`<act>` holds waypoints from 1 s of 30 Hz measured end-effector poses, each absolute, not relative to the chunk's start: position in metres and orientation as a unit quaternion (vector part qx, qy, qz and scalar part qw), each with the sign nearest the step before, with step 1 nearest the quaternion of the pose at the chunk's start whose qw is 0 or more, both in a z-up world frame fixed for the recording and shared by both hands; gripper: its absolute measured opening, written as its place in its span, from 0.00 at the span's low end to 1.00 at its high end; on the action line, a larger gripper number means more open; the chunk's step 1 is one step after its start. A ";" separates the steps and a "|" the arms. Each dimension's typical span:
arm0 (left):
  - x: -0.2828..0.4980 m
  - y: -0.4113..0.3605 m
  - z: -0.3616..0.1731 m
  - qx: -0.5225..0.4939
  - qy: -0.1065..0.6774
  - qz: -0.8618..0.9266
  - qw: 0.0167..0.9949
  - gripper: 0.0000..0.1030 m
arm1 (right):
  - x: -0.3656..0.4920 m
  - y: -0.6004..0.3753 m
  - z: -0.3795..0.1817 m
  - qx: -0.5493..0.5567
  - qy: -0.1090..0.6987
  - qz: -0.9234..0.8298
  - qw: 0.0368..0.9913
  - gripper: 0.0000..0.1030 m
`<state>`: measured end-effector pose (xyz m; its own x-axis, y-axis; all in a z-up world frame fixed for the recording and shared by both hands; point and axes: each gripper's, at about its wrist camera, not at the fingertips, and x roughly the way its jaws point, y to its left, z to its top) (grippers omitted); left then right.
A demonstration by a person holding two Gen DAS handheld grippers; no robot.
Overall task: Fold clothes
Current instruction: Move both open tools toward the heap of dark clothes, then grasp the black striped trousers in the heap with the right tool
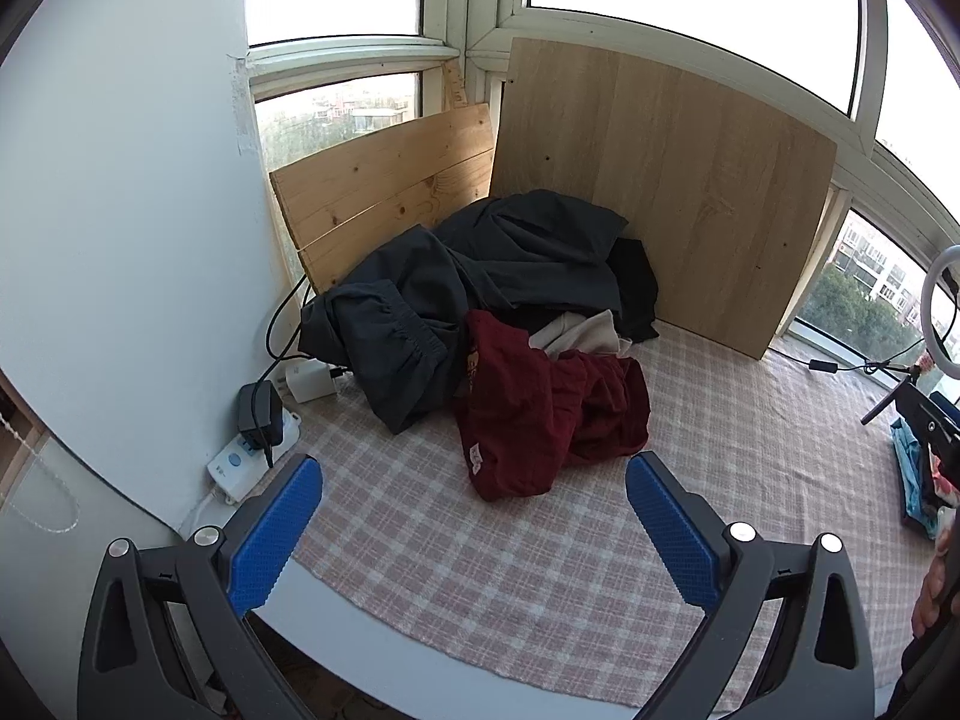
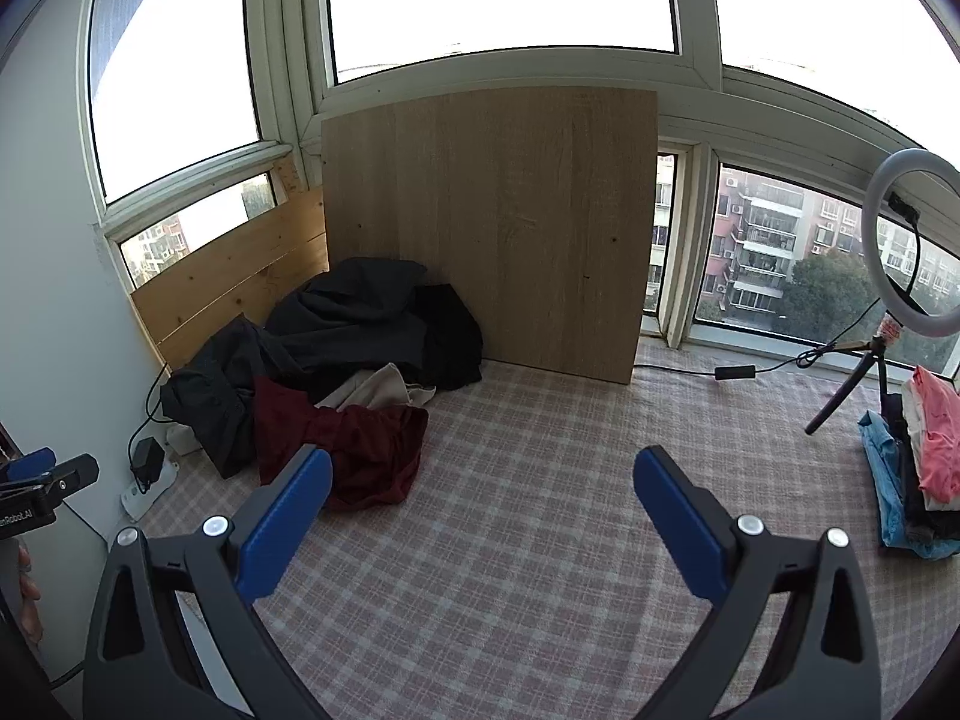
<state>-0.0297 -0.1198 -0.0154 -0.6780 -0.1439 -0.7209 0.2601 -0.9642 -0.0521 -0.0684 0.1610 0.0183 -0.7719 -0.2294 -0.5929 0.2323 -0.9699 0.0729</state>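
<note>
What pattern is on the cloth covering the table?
The tablecloth is a pink-and-white check, clearest in the right wrist view.

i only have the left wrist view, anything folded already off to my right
Observer: Yes. The right wrist view shows a stack of folded clothes at the right edge of the checked cloth, a pink piece on top.
Operator: what's beside that stack
Observer: A ring light on a small tripod stands just behind it, by the window.
Operator: is the right gripper holding anything
Observer: No. The right gripper is open and empty above the cloth, with the maroon garment beyond its left finger.
</note>
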 end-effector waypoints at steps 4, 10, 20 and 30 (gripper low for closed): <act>-0.052 -0.144 -0.018 0.380 0.070 -0.917 0.096 0.98 | -0.096 0.126 0.012 0.314 0.013 -0.941 0.122 0.99; -0.087 -0.172 -0.031 0.389 0.054 -0.916 0.075 0.98 | -0.165 0.074 -0.029 0.349 -0.012 -0.925 0.151 0.99; -0.140 -0.198 -0.063 0.408 0.059 -0.910 0.049 0.98 | -0.290 -0.023 -0.136 0.424 0.062 -0.889 0.163 0.95; -0.185 -0.212 -0.094 0.438 0.083 -0.894 0.057 0.98 | -0.363 -0.077 -0.215 0.502 0.128 -0.839 0.163 0.90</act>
<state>-0.1846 -0.2119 -0.0938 -0.6104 -0.0297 -0.7915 0.1746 -0.9798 -0.0979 -0.3630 -0.0766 -0.2149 -0.4421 -0.1442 -0.8853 0.4018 -0.9143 -0.0517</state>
